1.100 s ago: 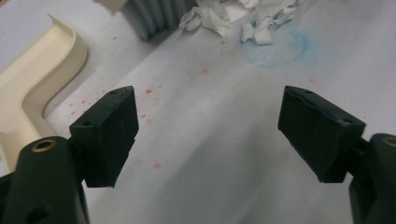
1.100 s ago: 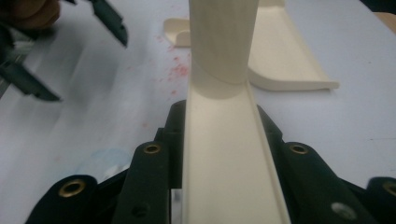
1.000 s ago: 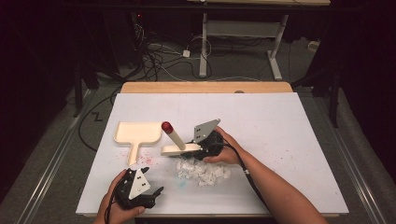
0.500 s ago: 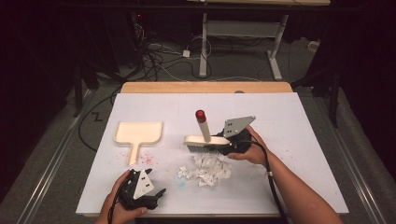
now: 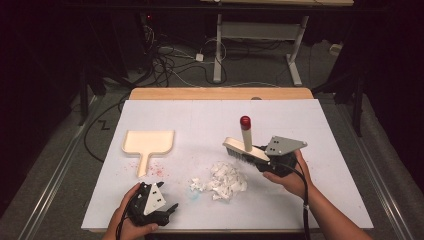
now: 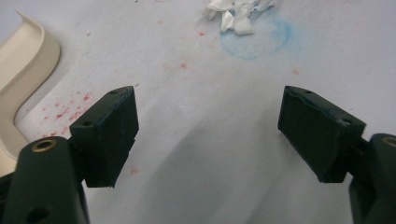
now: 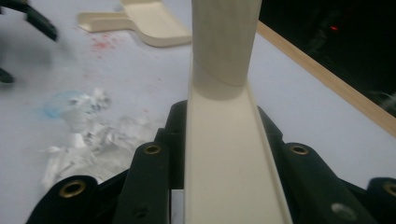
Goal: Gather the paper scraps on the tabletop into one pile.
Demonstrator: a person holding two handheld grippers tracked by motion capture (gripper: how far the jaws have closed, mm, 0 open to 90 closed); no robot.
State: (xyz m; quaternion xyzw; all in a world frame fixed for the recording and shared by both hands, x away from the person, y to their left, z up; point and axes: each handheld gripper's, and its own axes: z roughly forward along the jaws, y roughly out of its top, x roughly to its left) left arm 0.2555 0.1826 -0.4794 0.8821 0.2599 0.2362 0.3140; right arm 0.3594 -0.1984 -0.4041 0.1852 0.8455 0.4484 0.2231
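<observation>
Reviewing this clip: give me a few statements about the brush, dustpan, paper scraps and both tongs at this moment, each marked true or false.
1. The right tongs are shut on the brush. True.
2. The left tongs hold the dustpan. False: they are open and hold nothing; the dustpan lies apart on the table.
3. The paper scraps lie inside the dustpan. False: they sit on the table, to its right.
4. The brush handle has a red tip. True.
5. The brush stands beyond the scraps in the high view. True.
</observation>
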